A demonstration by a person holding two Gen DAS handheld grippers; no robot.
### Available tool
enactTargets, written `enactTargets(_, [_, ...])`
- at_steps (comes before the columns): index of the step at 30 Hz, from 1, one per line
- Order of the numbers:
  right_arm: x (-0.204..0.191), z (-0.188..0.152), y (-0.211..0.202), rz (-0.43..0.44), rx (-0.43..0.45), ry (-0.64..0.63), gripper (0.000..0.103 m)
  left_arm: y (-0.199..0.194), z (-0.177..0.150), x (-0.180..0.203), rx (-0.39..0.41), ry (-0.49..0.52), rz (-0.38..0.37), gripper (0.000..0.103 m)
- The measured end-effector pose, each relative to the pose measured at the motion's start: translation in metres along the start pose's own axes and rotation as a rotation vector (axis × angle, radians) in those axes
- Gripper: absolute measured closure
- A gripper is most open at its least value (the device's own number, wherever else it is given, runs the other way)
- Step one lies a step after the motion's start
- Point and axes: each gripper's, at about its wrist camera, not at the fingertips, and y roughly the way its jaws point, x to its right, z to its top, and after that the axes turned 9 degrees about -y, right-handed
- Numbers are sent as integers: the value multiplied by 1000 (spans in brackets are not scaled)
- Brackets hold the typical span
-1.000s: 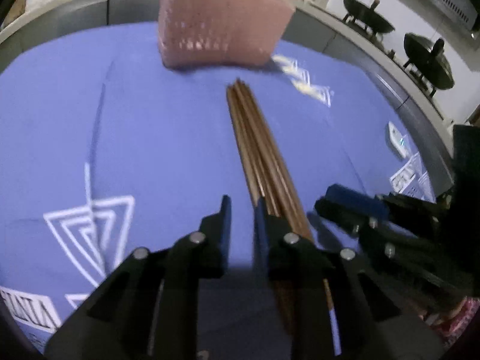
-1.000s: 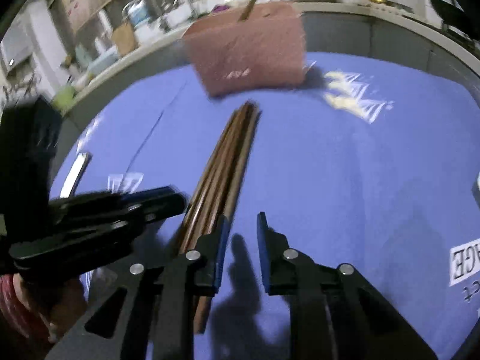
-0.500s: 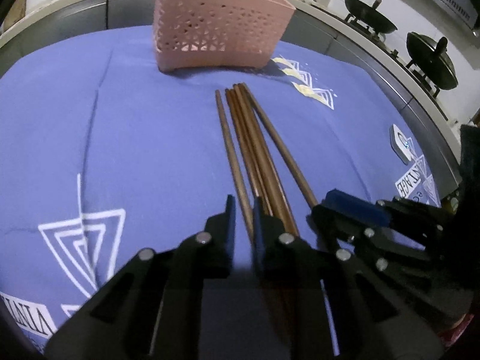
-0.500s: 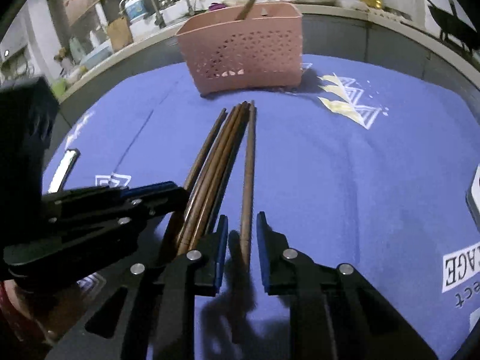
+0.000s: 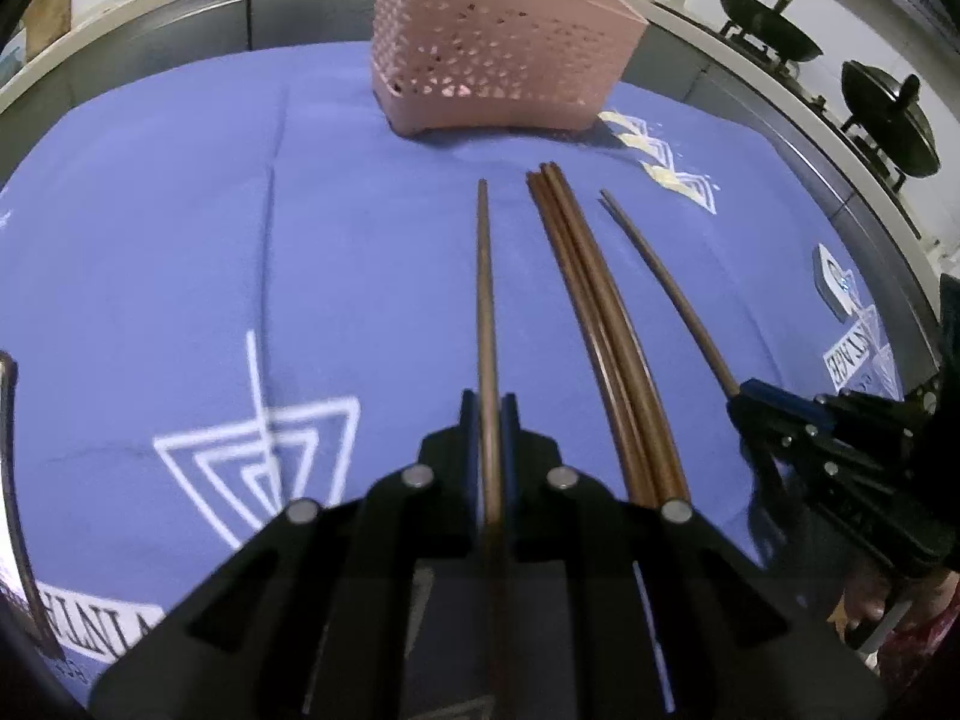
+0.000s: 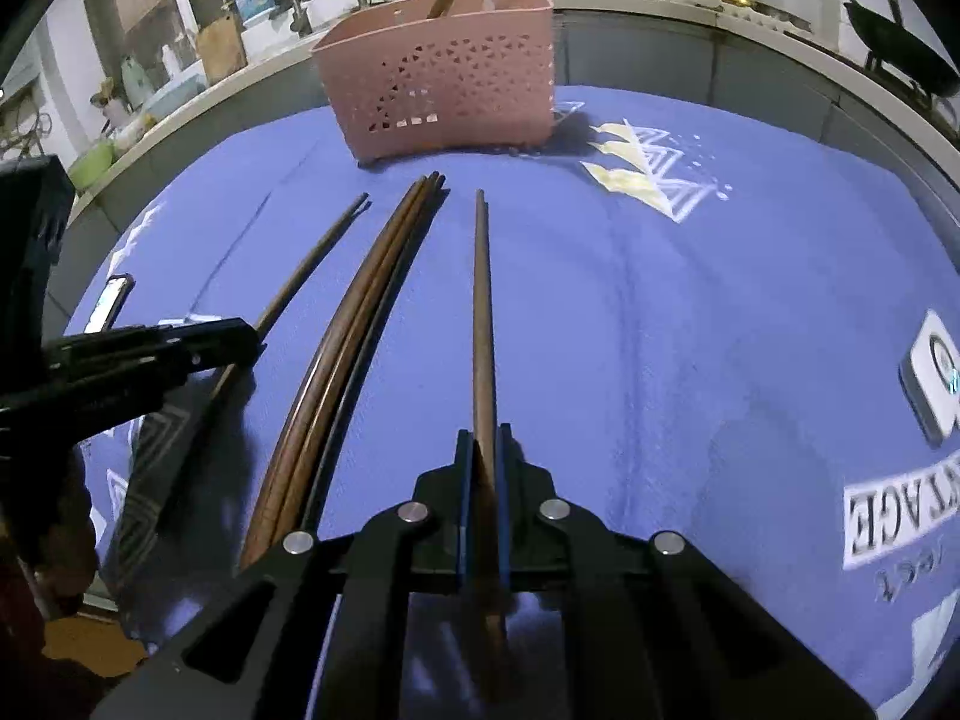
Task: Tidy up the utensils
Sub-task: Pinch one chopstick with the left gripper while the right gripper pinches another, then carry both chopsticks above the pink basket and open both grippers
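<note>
A blue tablecloth [image 5: 180, 240] printed with white triangle motifs covers the table, and at its far edge stands a pink perforated utensil basket [image 5: 498, 54] with a few brown sticks leaning out of its top. Nearer than the basket, a tight bundle of brown chopsticks [image 5: 600, 324] lies on the cloth, its tips pointing toward the basket. On either side of that bundle, apart from it, a single chopstick has been separated out, each also aimed at the basket. The left gripper [image 5: 491, 414], angled steeply down toward the cloth, is clamped on the left single chopstick [image 5: 486, 300], which runs back between its black fingers and forward toward the basket. The right gripper [image 6: 485, 444], tilted down at a similar angle, has its blue-padded jaws closing onto the right single chopstick [image 6: 482, 312], the pads already pressed against its sides. Whether either chopstick's far tip is clear of the cloth cannot be told. From the left wrist camera the right gripper appears at the bundle's right, its tip on the same stick. A small white device [image 6: 930, 378] lies on the cloth well to the right of the basket.
</note>
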Motion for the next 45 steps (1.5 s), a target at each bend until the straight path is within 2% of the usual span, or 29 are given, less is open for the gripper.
enactTargets(3, [2,21,12,9,-11,-12,95,9,14,7,1,28,26,96])
enactTargets(7, [5,65,37,19,-26,-24,95,27,41,20,34,80,72,96])
enactTargets(12, [11,92,51,83,-48,-8,98,33,59,21,24,76,60,98])
enactTargets(14, [13,95,29,117,18,10,98,14,62,17,63,69,26,98])
enactTargets(16, [14,96,-11,133,142,11,98,-22,67,12,144,45,-43,98])
enactTargets(19, [10,90,-70,94,333,-5,98,-85,68,7,291,39,-122,98])
enactTargets(23, [3,76,-120,51,506,-12,98,-135,54,7,396,61,-163,98])
enactTargets(28, [-3,62,-130,0,548,-20,98,-152,32,12,439,93,-164,98])
enactTargets(34, [-9,65,-127,-22,532,-47,98,-153,35,16,427,108,-166,98])
enactTargets(36, [-8,75,-130,11,533,-48,98,-160,48,16,437,104,-178,98])
enactTargets(39, [-13,100,-140,53,561,-59,98,-183,76,19,493,106,-187,98])
enactTargets(42, [-19,139,-157,72,643,-78,98,-209,113,31,582,123,-176,98])
enactTargets(45, [-26,185,-168,27,754,-89,98,-225,150,40,668,132,-145,98])
